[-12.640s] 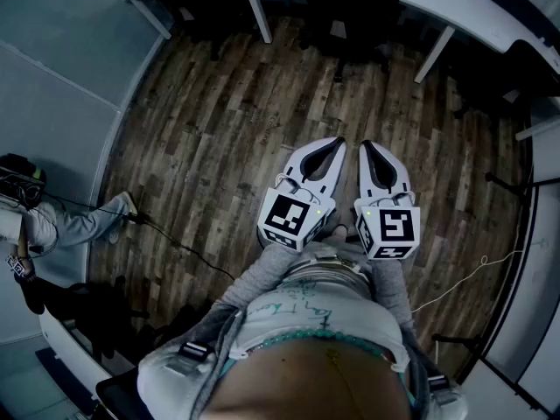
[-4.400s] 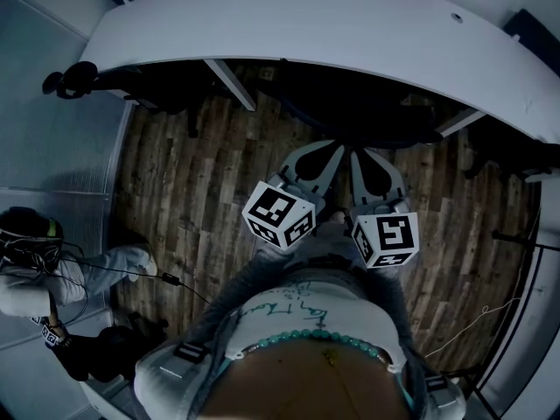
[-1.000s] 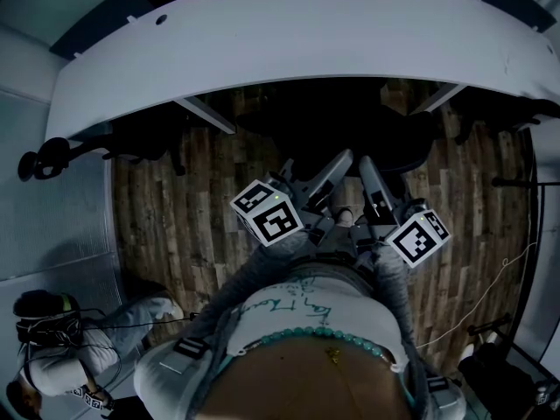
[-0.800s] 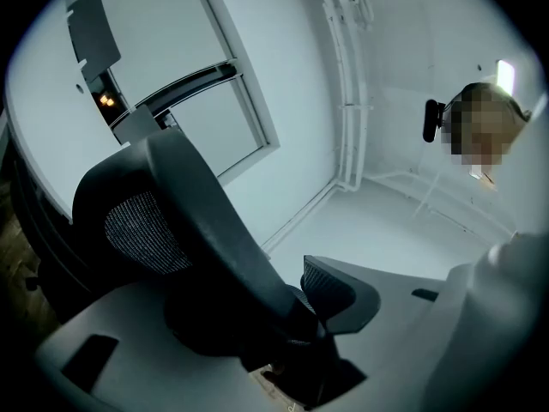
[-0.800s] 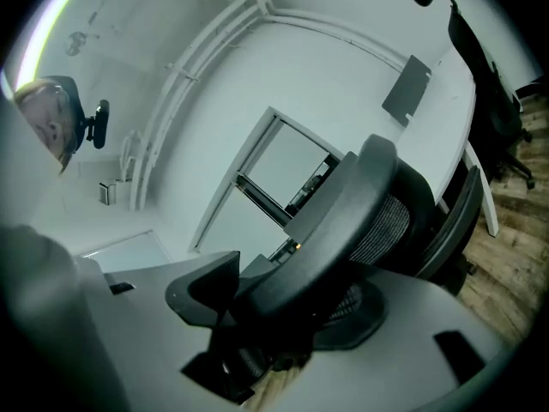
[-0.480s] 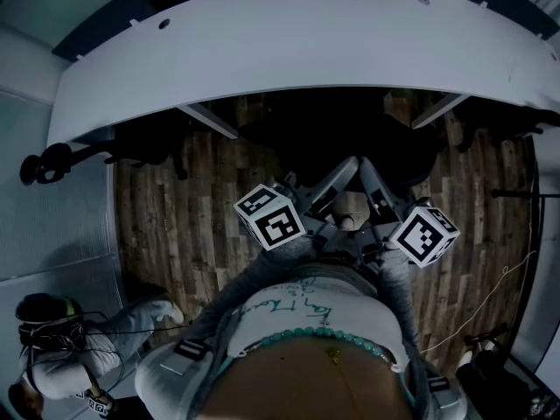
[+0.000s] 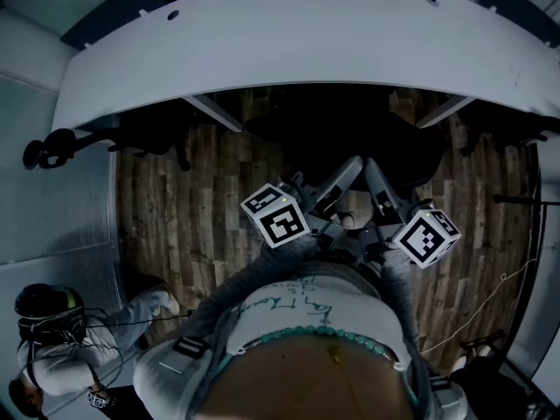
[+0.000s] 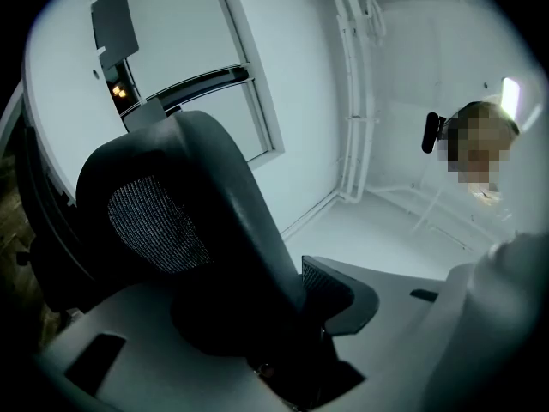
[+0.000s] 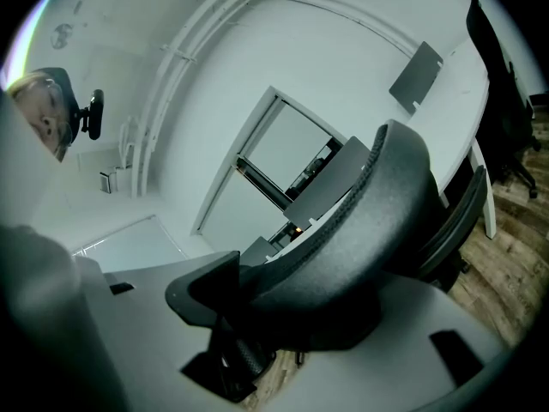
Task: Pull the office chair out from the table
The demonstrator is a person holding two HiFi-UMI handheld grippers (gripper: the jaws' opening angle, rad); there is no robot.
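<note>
The black office chair (image 7: 350, 134) stands tucked under the curved white table (image 7: 306, 42). Both grippers reach level to its back from my side. In the left gripper view the mesh chair back (image 8: 163, 221) fills the gap of my left gripper (image 8: 257, 309). Its jaws are closing, and the black pad (image 8: 339, 292) touches the back's edge. In the right gripper view the padded top rim (image 9: 377, 204) lies across my right gripper (image 9: 300, 316), and the pad (image 9: 206, 288) sits against it. In the head view the left gripper (image 7: 331, 175) and right gripper (image 7: 382, 182) sit side by side.
Other dark chairs stand under the table at the left (image 7: 144, 134) and right (image 7: 490, 125). A person (image 7: 52, 344) crouches at the lower left by the glass wall. A thin cable (image 7: 490, 291) runs over the wooden floor (image 7: 201, 199) at the right.
Both grippers have stayed at the chair back. The right gripper's marker cube has turned a little. The chair still stands under the table.
</note>
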